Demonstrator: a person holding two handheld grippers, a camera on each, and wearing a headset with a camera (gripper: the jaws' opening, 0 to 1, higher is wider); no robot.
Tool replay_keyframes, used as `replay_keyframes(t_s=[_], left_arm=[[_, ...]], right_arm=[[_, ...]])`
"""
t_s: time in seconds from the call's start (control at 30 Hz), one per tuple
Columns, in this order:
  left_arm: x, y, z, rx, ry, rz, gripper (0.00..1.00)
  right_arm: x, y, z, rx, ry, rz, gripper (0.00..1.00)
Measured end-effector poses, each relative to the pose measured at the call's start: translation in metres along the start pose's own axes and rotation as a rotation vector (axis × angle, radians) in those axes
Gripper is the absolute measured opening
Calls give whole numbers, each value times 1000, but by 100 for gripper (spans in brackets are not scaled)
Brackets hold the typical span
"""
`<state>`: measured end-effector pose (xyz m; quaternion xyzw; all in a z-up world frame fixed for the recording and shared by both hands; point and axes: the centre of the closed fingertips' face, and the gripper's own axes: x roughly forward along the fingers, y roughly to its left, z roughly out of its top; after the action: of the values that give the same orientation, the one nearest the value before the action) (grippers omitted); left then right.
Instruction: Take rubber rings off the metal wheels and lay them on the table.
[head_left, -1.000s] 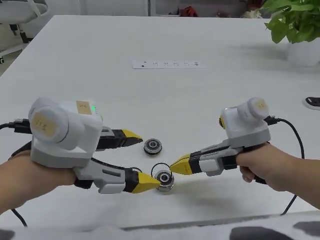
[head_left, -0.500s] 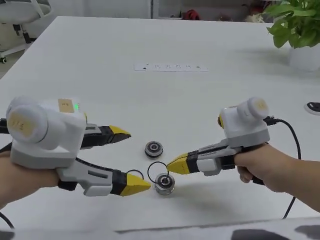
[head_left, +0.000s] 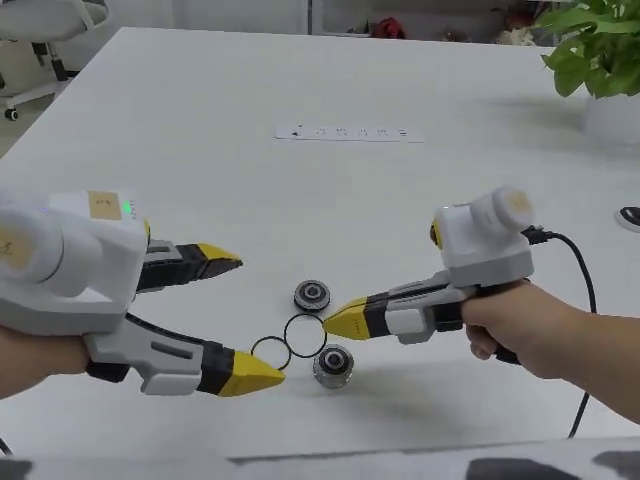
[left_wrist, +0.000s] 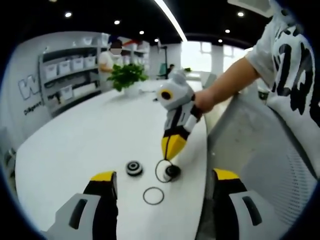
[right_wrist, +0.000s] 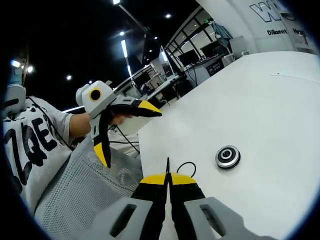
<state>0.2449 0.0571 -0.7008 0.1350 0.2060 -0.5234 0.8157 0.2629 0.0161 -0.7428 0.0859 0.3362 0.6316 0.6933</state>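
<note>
Two metal wheels sit near the table's front edge. The far wheel wears a dark rubber band; the near wheel looks bare. My right gripper is shut on a thin black rubber ring, which hangs from its tips between the wheels. A second ring lies flat on the table, left of the near wheel. My left gripper is open with nothing in it, its lower tip beside the loose ring.
A white power strip lies flat at mid-table. A potted plant stands at the back right, and a dark object sits at the right edge. A cable trails from the right gripper. The white table stretches away.
My left gripper has drawn back to the left, away from the near wheel. The right gripper has pulled its ring up and off that wheel. A second ring now lies on the table.
</note>
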Motion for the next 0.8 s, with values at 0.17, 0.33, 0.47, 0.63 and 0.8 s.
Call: replay_keyframes(t_s=[0.17,0.33,0.47,0.63,0.8], left_arm=[[-3,0,-3,-4,0,4,79],[-7,3,-4,-11,-3,14,79],[-10,5,-5,-16,-5,21,79],[-13,8,-6,-21,-4,31,79],[-18,10,-8,-28,-7,42,79]], right_arm=[[4,4,2,-2,0,11,0],[11,5,1,-6,8,22,0],[17,6,1,-9,14,31,0],[23,6,0,-14,25,38,0],[28,7,-2,-19,39,45,0]])
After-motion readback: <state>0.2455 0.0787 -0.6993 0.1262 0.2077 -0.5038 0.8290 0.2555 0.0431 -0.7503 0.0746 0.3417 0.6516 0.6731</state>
